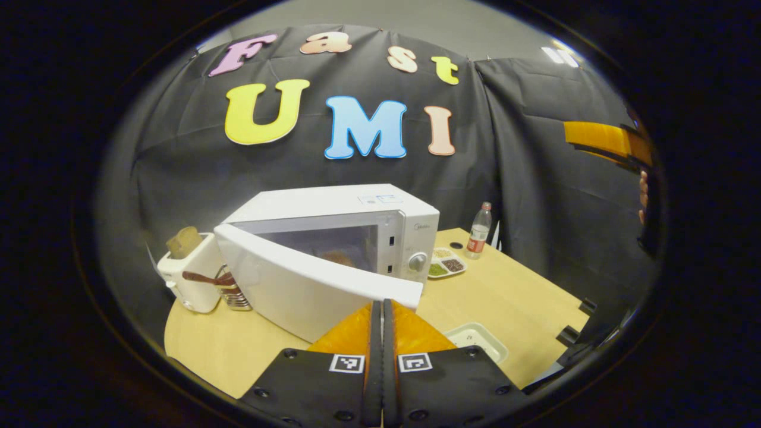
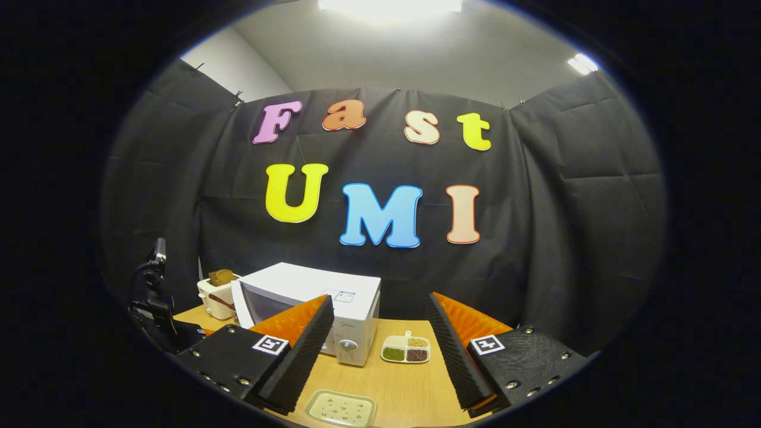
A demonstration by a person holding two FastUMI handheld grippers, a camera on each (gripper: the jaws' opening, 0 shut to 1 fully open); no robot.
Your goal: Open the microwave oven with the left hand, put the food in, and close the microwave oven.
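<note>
The microwave oven [image 1: 333, 238] stands on the wooden table [image 1: 511, 291] with its door [image 1: 309, 285] swung partly out, hinged at its left side. Through the gap something orange-brown, probably the food [image 1: 339, 257], lies inside the cavity, though it is too dim to name. So the closing step looks to be in hand. The left gripper [image 1: 382, 309] sits just in front of the door's free edge, its fingers pressed together with nothing between them; whether the tips touch the door I cannot tell. The next move calls for a steady push forward and to the gripper's right, following the door's arc until it latches, without shoving the oven back.

Beyond the gripper's right lie a divided dish of grains [image 1: 447, 263] and a bottle [image 1: 479, 230]; an empty pale tray [image 1: 478, 339] lies close by its right. Left of the oven stands a toaster [image 1: 189, 270].

The right gripper [image 2: 380, 333] hangs well back, fingers spread wide, holding nothing.
</note>
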